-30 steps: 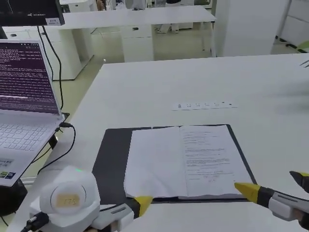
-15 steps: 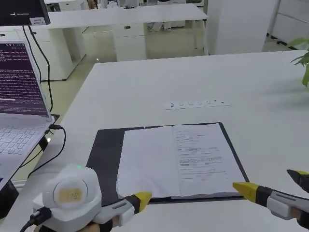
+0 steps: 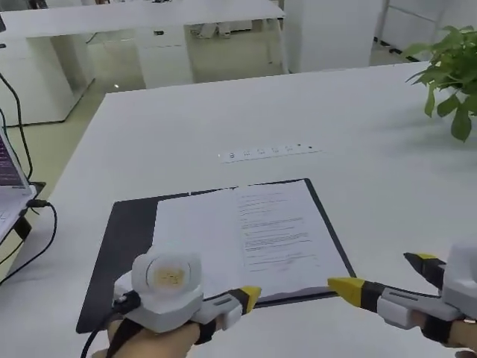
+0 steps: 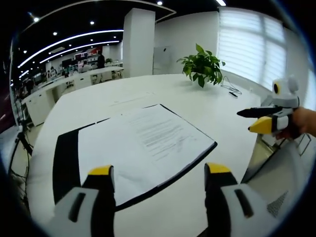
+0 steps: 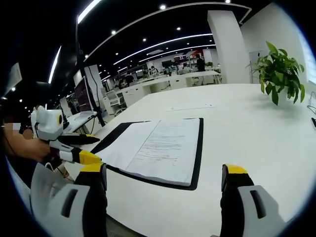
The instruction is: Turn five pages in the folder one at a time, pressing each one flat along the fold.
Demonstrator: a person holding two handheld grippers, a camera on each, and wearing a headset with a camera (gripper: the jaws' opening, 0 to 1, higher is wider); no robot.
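A black folder [image 3: 123,246] lies open on the white table, with a blank white page [image 3: 194,239] on its left side and a printed page [image 3: 279,231] on its right. The folder [image 4: 66,153] and its printed page [image 4: 163,133] lie beyond my left gripper [image 4: 157,172], which is open and holds nothing. The left gripper [image 3: 250,297] hovers at the folder's near edge. My right gripper [image 5: 163,170] is also open and bare, facing the folder [image 5: 197,148] from its right. That right gripper [image 3: 380,280] floats off the folder's near right corner.
A white power strip [image 3: 268,152] lies on the table beyond the folder. A potted plant [image 3: 447,52] stands at the far right. A laptop edge and black cables [image 3: 30,216] sit at the left. White desks [image 3: 134,22] stand behind.
The head camera has swung right, so the laptop has slid out of view and the plant has come in. Both grippers still hover open at the folder's near edge.
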